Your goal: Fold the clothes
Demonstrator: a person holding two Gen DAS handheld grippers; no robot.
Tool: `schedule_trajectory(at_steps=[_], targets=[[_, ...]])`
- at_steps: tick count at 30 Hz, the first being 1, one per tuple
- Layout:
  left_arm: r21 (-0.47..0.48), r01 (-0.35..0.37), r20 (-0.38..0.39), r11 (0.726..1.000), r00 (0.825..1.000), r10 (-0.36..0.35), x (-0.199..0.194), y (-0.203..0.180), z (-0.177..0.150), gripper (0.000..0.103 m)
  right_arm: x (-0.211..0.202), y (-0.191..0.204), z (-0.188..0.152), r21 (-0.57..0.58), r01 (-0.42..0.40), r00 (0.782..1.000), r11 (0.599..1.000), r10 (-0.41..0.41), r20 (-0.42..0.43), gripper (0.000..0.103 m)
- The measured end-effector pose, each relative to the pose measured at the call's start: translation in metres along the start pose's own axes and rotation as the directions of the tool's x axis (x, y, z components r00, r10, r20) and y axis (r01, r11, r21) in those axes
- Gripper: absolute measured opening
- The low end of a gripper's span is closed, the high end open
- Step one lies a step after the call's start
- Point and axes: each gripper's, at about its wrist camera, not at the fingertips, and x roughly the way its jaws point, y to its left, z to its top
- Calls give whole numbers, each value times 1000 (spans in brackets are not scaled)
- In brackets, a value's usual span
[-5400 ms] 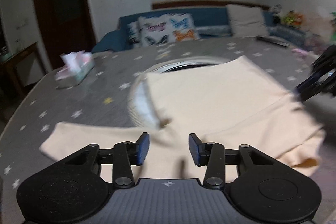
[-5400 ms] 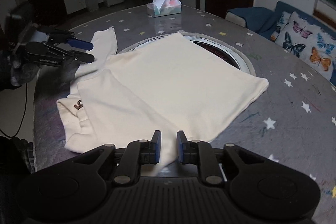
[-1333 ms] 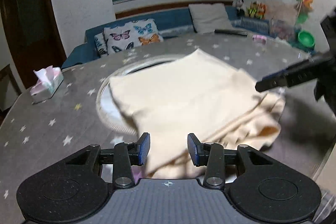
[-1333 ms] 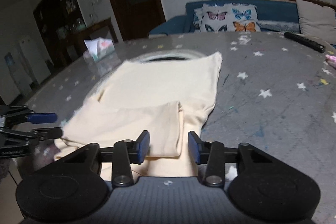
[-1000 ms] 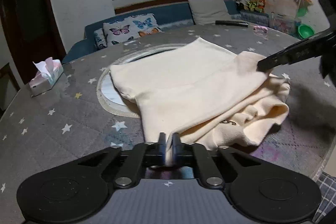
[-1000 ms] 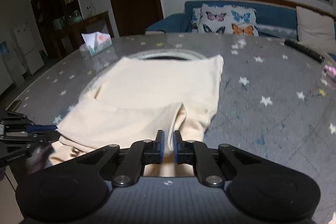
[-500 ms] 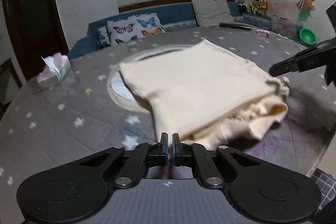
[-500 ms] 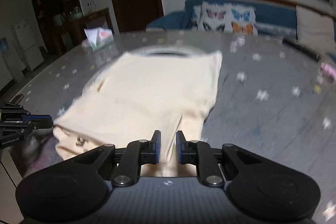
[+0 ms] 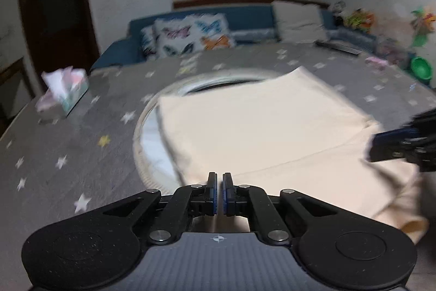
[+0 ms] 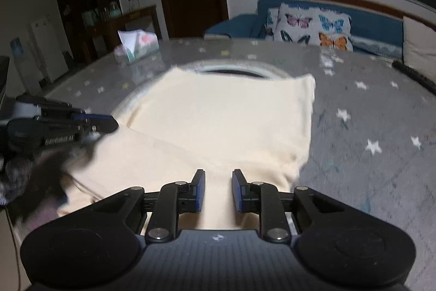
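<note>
Here the worktop [image 10: 381,111] carries the cream garment [image 10: 223,113], half folded, its long axis running away from both grippers toward the sofa. The right gripper [image 10: 218,190] is over the near folded edge, fingers apart around nothing. The left gripper [image 9: 219,192] meets the near left corner, fingers together; whether cloth is pinched I cannot tell.
</note>
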Motion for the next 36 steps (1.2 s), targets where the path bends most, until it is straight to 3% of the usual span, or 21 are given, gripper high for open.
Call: schedule_trajectory(at_steps=[4,7,8,13,19,21,23,25,27,32,36], targets=[[-9,-6,8,1000,1000,6,-7,12,-3,7,2,-1,-3,-14,-9,1000,1000,9,-9,21],[-5,18,38,1000,999,-18,-16,13,0,7,5,-2,-4,-26,-12,1000,1000,12,-16,30],[12,19,44,1000,999,-19,-17,10,0,7,7,-1,-5,-33,-9,1000,999,8,-18,35],[86,9,20,996,1000,-11,-9,1,-7,7,9,0,-12,-63,4,999,998,-7,-34,35],[186,37,48,982,998,-46,-38,-9,-15,7,-7,12,-20,-121,-23,999,992,18,-44,35],[234,38,50,972,997,-51,-50,-15,-23,9,-5,15,-27,-141,-25,998,990,16,-61,35],[283,37,53,958,997,-54,-63,-20,-32,20,-11,20,-30,-173,-13,999,985,5,-46,35],[328,48,54,944,996,-69,-74,-25,-42,43,-18,24,-31,-194,-18,999,981,11,-38,35],[387,61,52,920,995,-88,-83,-33,-53,45,-20,26,-32,-210,-24,999,977,16,-39,40],[534,52,83,844,990,-114,-92,-61,-75,52,-19,30,-38,-249,-12,999,968,0,-48,40],[570,49,111,820,985,-136,-85,-77,-78,52,-32,32,-37,-272,-5,999,962,-5,-38,41]])
